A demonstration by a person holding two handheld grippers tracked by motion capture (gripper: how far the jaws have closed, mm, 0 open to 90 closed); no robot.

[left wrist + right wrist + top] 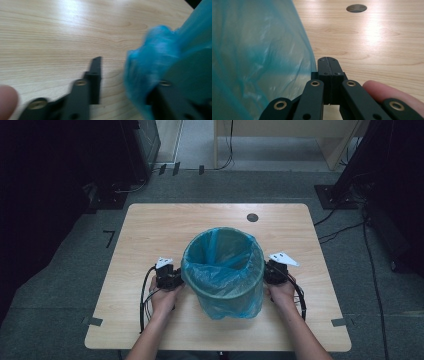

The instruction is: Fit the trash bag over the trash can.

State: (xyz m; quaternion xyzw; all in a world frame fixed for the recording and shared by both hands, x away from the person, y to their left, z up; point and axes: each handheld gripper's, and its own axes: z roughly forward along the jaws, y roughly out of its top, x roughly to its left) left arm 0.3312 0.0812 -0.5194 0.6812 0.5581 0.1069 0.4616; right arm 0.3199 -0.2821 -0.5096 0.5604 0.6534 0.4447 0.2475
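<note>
Pale wooden tabletop [150, 227] on grey floor [55, 270], bin with blue plastic liner [223, 270] between grippers, left gripper [176, 279] partly spread with liner bunched against one jaw, right gripper [329, 65] pressed together, empty, beside liner.

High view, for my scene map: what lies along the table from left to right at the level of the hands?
Left gripper → bin lined with a blue bag → right gripper.

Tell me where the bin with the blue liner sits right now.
In the high view the bin with the blue liner stands upright near the middle of the table, toward the person's edge, between the left gripper and the right gripper.
</note>
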